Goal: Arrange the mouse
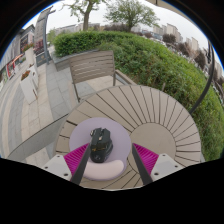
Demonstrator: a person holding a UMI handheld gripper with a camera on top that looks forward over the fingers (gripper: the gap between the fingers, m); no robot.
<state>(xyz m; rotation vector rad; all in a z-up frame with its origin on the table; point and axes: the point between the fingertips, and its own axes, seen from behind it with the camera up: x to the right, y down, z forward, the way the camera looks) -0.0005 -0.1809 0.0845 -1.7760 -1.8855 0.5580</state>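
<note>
Outdoors on a terrace: hedge (150,60) behind, slatted chair (92,68) tucked against the far rim of a round slatted wooden table (150,115). On the table's near part, close to its near rim, a round pale lilac mouse mat (100,150), lying flat with its front edge just between the fingers. On that mat, roughly central and a little toward its far side, a black mouse (101,143), upright on its base, long axis pointing away toward the chair. Probably parked there so mat and mouse read as one tidy set. Lowest and smallest, the gripper (110,158): jaws spread wide, pink pads (77,155) facing inward, holding nothing, mouse just ahead and between the two fingers with clear gaps either side. Likely lined up for a straight grasp across the mouse's flanks. No brand, label or writing legible anywhere on mouse, mat or table.
</note>
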